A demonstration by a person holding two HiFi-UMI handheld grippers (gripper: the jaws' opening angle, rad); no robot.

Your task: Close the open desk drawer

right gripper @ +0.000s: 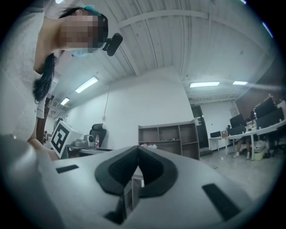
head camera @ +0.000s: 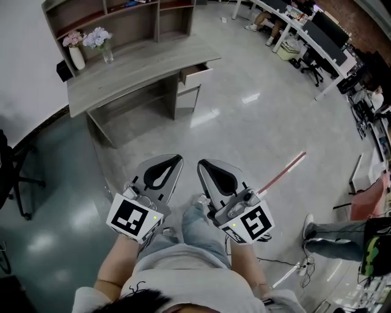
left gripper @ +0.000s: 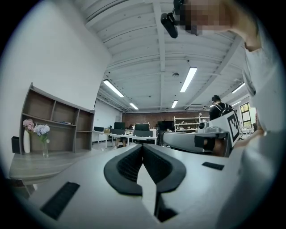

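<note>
Grey polished floor (head camera: 244, 122) lies between you and the bench (head camera: 122, 76), which stands against the white wall at the far side with a shelf unit (head camera: 116, 18) on its back and a vase of flowers (head camera: 77, 55) at its left end. The drawer (head camera: 197, 73) hangs pulled out from the bench's right end, its front well clear of the frame, so the task looks not yet begun; you seem to be at the approach step. You hold both tools low and close to your body, side by side, well apart from the bench. The left tool (head camera: 178, 159) is clenched, tips meeting with nothing between them, and the right tool (head camera: 201, 163) is clenched and empty too. The next move probably calls for walking up to the bench's right end, then setting one clenched tool flat against the drawer front. From there a straight, even push along its slide should send it home; no grasp seems needed.
</note>
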